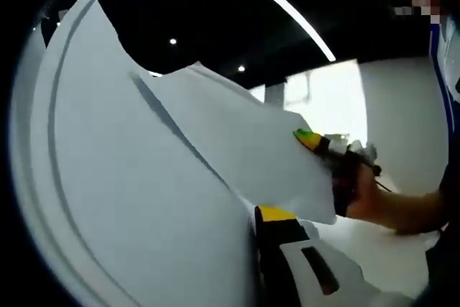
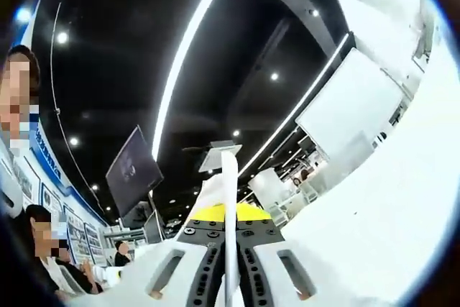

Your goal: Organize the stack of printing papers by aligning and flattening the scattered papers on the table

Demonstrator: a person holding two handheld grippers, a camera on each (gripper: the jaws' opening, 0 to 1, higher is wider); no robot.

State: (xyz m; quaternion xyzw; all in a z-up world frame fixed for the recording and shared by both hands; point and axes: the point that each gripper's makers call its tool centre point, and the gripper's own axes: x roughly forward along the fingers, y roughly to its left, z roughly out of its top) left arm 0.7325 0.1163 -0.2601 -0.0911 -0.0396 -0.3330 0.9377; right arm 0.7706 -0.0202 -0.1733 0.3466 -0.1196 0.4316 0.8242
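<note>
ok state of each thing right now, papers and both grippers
papers: lifted off the table, held up on edge, sheets fanned and uneven
right gripper: shut on the papers, edge pinched between its jaws
left gripper: against the papers' lower edge, grip hidden, cannot tell
table: white, lies under the raised sheets

Pretty dark ceiling [image 2: 115,55] up there, with a long curved light strip [image 2: 188,48] running across it and a bunch of small round spotlights [image 2: 62,37] dotted around. A dark screen [image 2: 134,161] hangs tilted below the strip, and there's a big white panel [image 2: 352,106] off to the right of it. Some people [image 2: 118,253] are standing low down in the background, next to a wall of posters [image 2: 79,228].
</note>
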